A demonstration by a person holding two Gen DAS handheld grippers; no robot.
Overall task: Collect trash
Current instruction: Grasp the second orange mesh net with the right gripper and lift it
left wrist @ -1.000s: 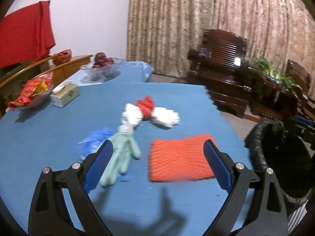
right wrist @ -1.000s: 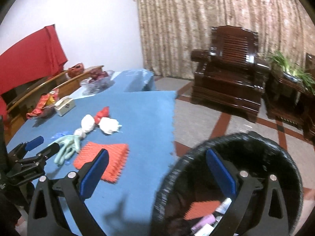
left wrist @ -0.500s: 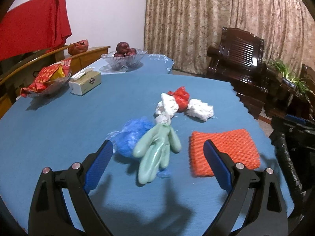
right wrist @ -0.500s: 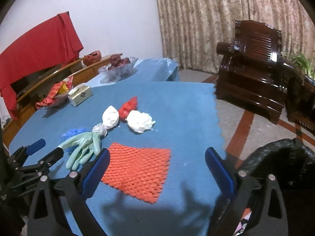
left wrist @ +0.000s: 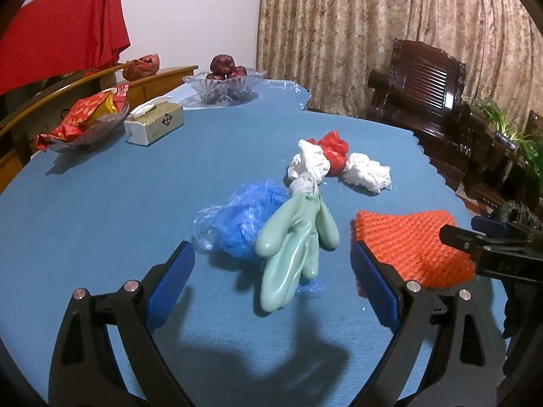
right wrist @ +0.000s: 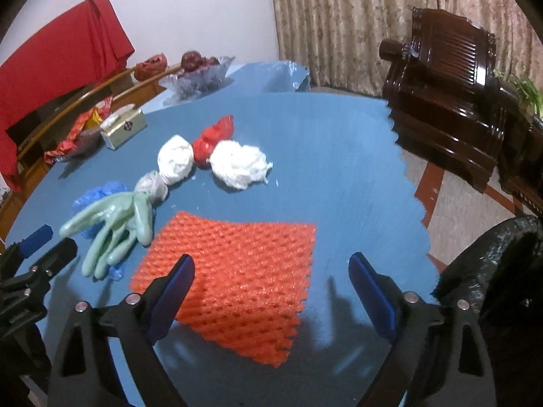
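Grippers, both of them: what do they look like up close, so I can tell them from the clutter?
The left gripper and right gripper match: black plastic arms that fork into two fingers, each with a flat blue pad on its inner face and round silver screw heads behind it. No cables, sleeves or hands are in view.

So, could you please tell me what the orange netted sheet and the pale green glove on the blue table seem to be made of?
The orange netted sheet looks like soft foam mesh, the kind that wraps fruit: matte, with an open diamond lattice and puffy strands. The pale green glove looks like rubber or latex: smooth and slightly glossy, with limp, rounded fingers. Neither can be confirmed by sight alone.
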